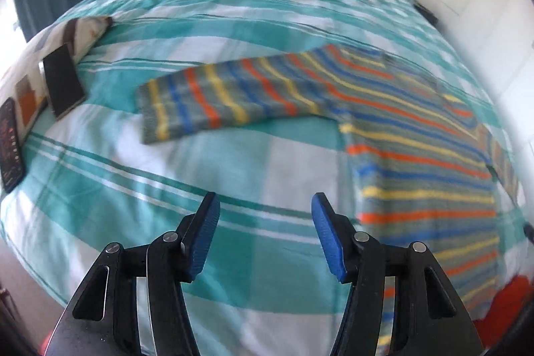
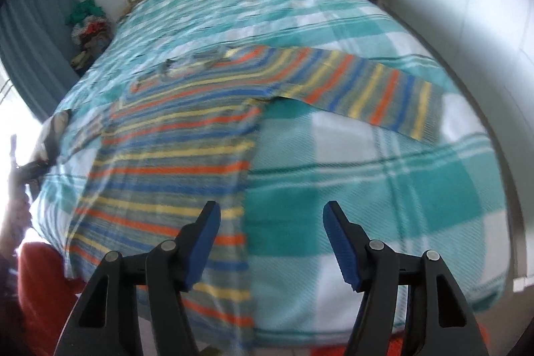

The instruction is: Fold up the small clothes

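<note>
The striped sweater (image 1: 417,155) lies spread flat near the bed's (image 1: 233,155) front edge, sleeves out, while the left gripper (image 1: 265,232) and right gripper (image 2: 271,236) hover with fingers apart and empty, so folding seems unstarted; next, probably pinch a sleeve.

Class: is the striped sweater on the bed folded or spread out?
Spread out: the striped sweater lies flat on the bed, both sleeves extended sideways, nothing folded over.
</note>
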The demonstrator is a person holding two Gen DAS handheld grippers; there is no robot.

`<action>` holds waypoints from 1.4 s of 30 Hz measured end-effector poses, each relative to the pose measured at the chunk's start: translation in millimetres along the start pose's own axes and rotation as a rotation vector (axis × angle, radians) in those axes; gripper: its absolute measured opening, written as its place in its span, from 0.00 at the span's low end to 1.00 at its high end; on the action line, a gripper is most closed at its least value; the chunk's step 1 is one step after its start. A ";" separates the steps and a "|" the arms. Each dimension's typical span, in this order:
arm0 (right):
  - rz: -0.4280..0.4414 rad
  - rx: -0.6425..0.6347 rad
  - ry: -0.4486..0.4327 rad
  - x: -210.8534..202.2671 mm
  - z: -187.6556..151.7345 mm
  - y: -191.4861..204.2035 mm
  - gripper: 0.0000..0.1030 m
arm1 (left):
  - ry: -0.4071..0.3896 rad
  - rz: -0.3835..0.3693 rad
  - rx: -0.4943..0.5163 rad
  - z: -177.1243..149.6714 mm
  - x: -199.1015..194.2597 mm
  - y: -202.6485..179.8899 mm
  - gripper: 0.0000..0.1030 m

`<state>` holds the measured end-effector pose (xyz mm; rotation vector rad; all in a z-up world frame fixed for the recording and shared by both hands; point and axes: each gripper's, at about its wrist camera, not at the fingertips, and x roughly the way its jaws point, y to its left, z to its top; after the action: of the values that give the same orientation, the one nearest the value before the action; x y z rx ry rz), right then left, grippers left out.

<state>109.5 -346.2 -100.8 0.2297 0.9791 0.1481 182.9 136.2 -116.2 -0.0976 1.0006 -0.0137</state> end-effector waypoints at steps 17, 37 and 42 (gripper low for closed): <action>-0.098 -0.170 0.276 25.5 -71.1 30.4 0.55 | 0.148 -0.018 0.339 -91.5 -21.6 -73.0 0.57; -0.134 -0.192 0.279 66.2 -92.5 79.4 0.67 | 0.180 -0.069 0.394 -140.4 14.6 -136.0 0.92; -0.149 -0.210 0.283 69.9 -94.7 83.9 0.70 | 0.180 -0.070 0.406 -141.6 14.1 -138.2 0.94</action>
<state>67.1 -237.4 -186.0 -0.0594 1.2487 0.1479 76.0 -12.8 -191.7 0.2445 1.1550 -0.2925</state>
